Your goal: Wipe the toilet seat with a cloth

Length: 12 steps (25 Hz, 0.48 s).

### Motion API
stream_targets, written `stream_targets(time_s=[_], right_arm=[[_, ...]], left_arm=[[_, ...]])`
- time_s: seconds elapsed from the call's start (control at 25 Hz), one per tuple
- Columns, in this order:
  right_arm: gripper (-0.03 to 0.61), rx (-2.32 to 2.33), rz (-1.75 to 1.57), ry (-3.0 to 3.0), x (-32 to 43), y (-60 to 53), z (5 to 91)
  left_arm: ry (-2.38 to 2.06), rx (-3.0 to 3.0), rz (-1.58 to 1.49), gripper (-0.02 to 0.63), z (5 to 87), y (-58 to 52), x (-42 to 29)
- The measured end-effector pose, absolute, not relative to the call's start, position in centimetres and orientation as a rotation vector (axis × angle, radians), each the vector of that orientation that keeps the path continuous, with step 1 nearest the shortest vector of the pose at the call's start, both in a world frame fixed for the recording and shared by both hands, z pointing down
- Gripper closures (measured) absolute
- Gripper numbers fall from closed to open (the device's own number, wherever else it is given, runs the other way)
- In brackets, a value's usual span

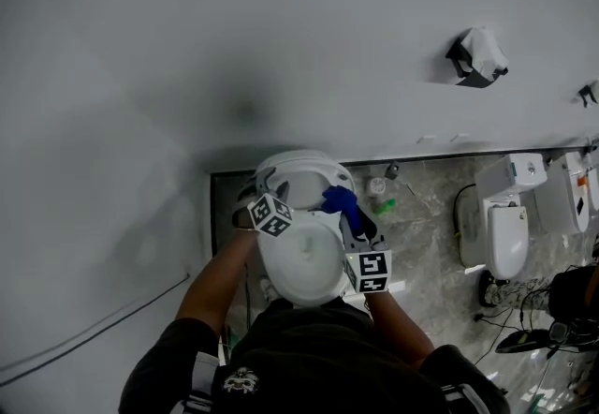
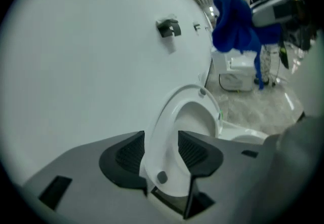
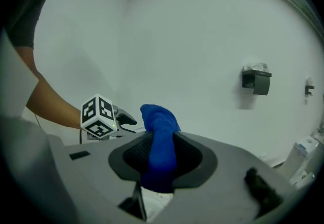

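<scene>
The white toilet [image 1: 304,262] stands under me against the wall, its seat ring [image 2: 174,121] raised upright. My left gripper [image 1: 263,185] reaches to the seat's left edge. In the left gripper view the left gripper [image 2: 161,154] stands open, with the seat's rim between the two pads. My right gripper [image 1: 344,213] hovers over the bowl's right side, shut on a blue cloth [image 1: 341,203]. The right gripper view shows the cloth [image 3: 159,137] bunched between the right gripper's [image 3: 161,156] jaws and sticking out past them. The cloth [image 2: 235,28] also hangs at the upper right of the left gripper view.
The white wall rises close behind the toilet, with a paper holder [image 1: 477,56] mounted to the right. A second toilet [image 1: 505,225] stands on the marble floor at right, small bottles [image 1: 379,187] lie by the wall, and cables [image 1: 533,309] trail at lower right.
</scene>
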State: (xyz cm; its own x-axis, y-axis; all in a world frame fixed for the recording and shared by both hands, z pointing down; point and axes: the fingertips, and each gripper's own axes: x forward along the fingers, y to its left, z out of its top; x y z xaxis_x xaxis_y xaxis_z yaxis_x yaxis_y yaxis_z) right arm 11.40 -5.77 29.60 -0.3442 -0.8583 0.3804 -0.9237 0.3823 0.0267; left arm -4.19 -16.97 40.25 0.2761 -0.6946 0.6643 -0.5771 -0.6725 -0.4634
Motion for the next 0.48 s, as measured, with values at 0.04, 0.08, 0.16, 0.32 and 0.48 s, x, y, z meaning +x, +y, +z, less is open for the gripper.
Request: stream_targets(time_s=[0.04,0.08,0.16,0.32,0.48], right_arm=[[0.468,1.566,0.284,-2.311,11.9,-5.7,29.8],[0.468,1.575,0.291,-2.308,12.4,-5.7,29.9],[0.468,1.59,0.302,-2.303,13.2,-5.5,30.1],[0.468,1.602,0.312,-2.304,14.1,-5.0,30.1],[0.468,1.581,0.309,-2.336,14.1,-5.0,29.6]], left_arm=[[1.164,-2.352,-1.413,0.414,41.1,-17.7,-4.2],[1.124,-2.309,-1.457,0.414,41.8,-18.3,-4.2],[1.055,-2.25,-1.516,0.414,42.8,-19.0,-4.1],[1.022,-2.225,-1.548,0.416,43.1,-18.7,-4.2],[1.052,-2.259,-1.539,0.419,42.4,-17.2,-4.0]])
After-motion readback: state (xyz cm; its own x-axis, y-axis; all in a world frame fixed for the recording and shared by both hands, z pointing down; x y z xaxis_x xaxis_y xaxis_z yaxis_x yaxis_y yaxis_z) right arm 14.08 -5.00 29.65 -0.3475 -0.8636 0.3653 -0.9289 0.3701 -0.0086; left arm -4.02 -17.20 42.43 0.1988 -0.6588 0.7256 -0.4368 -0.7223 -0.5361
